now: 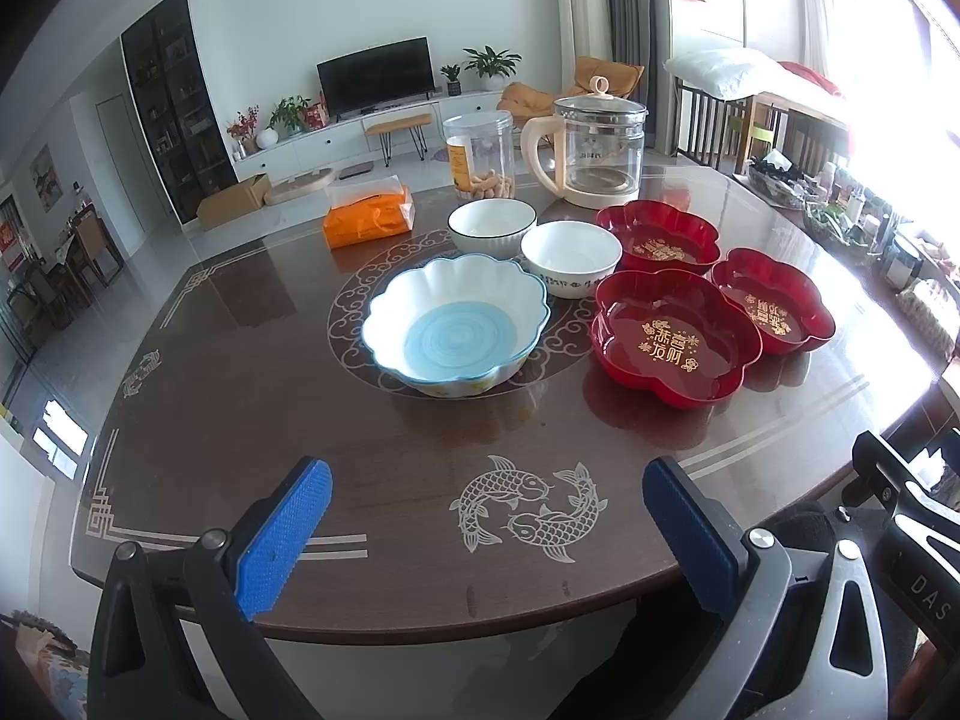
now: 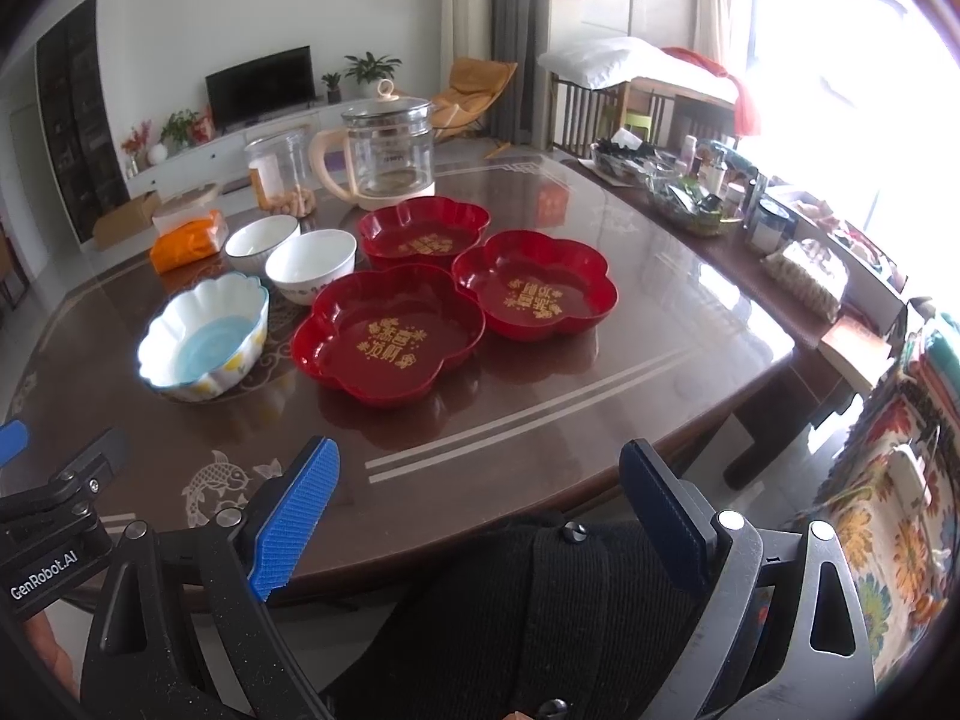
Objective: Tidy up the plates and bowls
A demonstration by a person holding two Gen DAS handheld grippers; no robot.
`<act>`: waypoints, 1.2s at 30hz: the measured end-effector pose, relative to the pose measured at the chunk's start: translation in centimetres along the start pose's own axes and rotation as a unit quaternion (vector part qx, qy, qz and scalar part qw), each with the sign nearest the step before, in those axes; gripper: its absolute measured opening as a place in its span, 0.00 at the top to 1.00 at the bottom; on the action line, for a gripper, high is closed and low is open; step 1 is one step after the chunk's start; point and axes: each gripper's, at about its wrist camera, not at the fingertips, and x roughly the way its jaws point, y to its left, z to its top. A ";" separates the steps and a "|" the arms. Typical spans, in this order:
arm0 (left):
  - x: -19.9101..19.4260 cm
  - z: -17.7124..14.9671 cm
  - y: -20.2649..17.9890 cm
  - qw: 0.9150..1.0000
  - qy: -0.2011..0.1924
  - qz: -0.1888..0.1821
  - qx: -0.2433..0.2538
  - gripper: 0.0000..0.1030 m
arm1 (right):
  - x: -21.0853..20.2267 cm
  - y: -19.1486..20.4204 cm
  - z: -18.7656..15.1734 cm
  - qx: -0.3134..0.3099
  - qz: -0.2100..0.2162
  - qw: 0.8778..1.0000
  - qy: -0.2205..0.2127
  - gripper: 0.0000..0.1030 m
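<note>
Both grippers hover low at the near edge of a dark brown table (image 1: 252, 360), pointing forward over it and touching nothing. The left gripper (image 1: 486, 534) has its blue-padded fingers spread wide with only the fish pattern on the table between them; the right gripper (image 2: 480, 516) is just as wide, its fingers framing the table edge and a black knitted sleeve (image 2: 540, 606) below. In the right wrist view the left gripper's black frame shows at the lower left, level with it and close beside it. The dishes sit grouped at the middle of the table, well ahead of both grippers. A scalloped white bowl (image 1: 456, 324) with a blue bottom stands nearest on the left. Behind it are two plain white bowls: the front white bowl (image 1: 570, 258) just beside the back white bowl (image 1: 492, 228). To the right lie three red flower-shaped plates with gold lettering: the near red plate (image 1: 675, 336), the right red plate (image 1: 774, 300) and the far red plate (image 1: 657, 234), rims close together or touching. At the back stand a glass kettle (image 1: 591, 150), a clear plastic jar (image 1: 480, 156) and an orange tissue pack (image 1: 369, 216).
</note>
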 end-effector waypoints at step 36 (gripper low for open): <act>0.0 0.0 0.0 1.000 0.000 -0.001 0.002 0.00 | -0.1 -0.2 0.1 0.001 0.002 1.000 0.001 0.07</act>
